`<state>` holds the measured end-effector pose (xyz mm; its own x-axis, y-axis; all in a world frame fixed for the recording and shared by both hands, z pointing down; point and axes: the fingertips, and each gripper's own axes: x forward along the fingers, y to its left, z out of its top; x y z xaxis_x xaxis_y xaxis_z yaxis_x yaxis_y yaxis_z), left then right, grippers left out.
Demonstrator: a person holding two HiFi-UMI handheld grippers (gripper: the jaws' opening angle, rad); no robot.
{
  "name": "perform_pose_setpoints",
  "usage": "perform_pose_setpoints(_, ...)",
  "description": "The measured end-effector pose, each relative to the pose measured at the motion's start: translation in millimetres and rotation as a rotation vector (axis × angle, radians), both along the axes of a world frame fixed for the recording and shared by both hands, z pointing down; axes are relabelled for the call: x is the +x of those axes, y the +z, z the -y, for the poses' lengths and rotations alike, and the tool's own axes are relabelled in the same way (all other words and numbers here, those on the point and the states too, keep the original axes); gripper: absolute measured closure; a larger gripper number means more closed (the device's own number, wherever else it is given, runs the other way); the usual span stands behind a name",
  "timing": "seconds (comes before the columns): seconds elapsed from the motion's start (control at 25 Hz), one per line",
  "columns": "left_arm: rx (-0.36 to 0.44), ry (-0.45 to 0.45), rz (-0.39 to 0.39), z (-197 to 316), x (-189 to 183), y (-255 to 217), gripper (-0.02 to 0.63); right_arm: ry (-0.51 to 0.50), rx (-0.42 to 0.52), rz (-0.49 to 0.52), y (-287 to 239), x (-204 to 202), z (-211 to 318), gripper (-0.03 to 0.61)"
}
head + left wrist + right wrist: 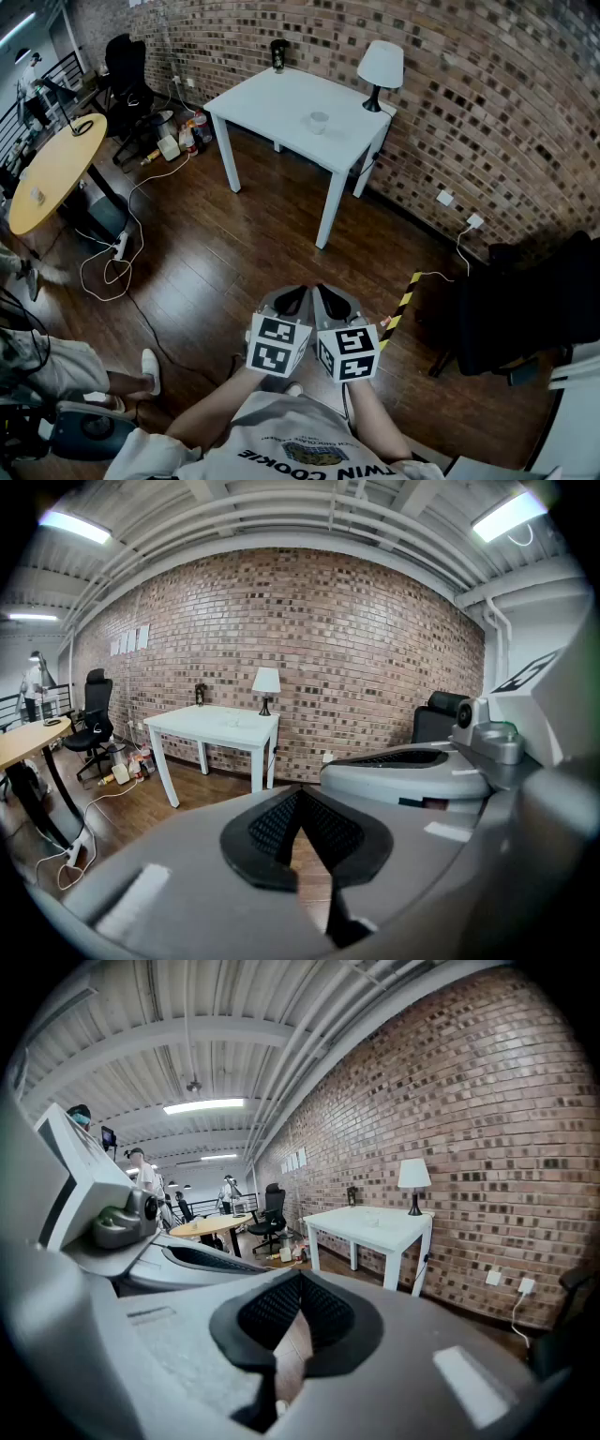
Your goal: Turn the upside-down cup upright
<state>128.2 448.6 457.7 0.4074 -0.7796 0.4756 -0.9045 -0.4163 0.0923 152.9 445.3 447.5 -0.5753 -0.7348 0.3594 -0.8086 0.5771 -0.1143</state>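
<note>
While standing well short of the work, holds the left gripper (294, 298) and the right gripper (328, 300) side by side near the chest, just beside each other. Shows both closed on nothing: pads met at the tips in each gripper view, only the wood floor (216, 253) visible through the wedge behind them. Probably shut and tucked together as a neutral carrying pose, since nothing lies within reach. Points each one forward and somewhat down, toward the far side of the room, with forearms (217, 405) bent in from either side of the torso.

Farther out, meets dark floor, then the white bench (272, 103) against the brick wall (469, 112). Finds the cup (319, 122) near the middle of that bench, standing alone, well apart from both grippers; too small to tell which way up it sits. Notes a lamp (380, 70) at the bench's far right corner and a dark bottle (278, 54) at its far left, both clear of the cup. Reads as approach not begun, cup untouched.
</note>
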Motion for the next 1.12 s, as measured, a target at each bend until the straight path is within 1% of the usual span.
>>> perform_pose_setpoints(0.2, -0.012, -0.002, -0.024, 41.5, -11.1, 9.4, 0.610, 0.001, -0.001, -0.016, 4.8, -12.1, 42.3, 0.575)
perform_pose_setpoints(0.36, -0.014, 0.015, -0.037, 81.2, -24.8, 12.6, 0.610, 0.017, -0.007, -0.036, 10.5, -25.7, 81.5, 0.575)
perform_pose_setpoints(0.84, -0.012, 0.062, -0.073, 198.4, -96.0, 4.6, 0.610, 0.057, -0.011, -0.092, 6.4, -98.3, 197.0, 0.575)
perform_pose_setpoints(1.12, -0.026, 0.073, -0.077, 242.7, -131.1, 12.1, 0.609, 0.055, 0.007, -0.129, 8.4, -131.9, 242.4, 0.574)
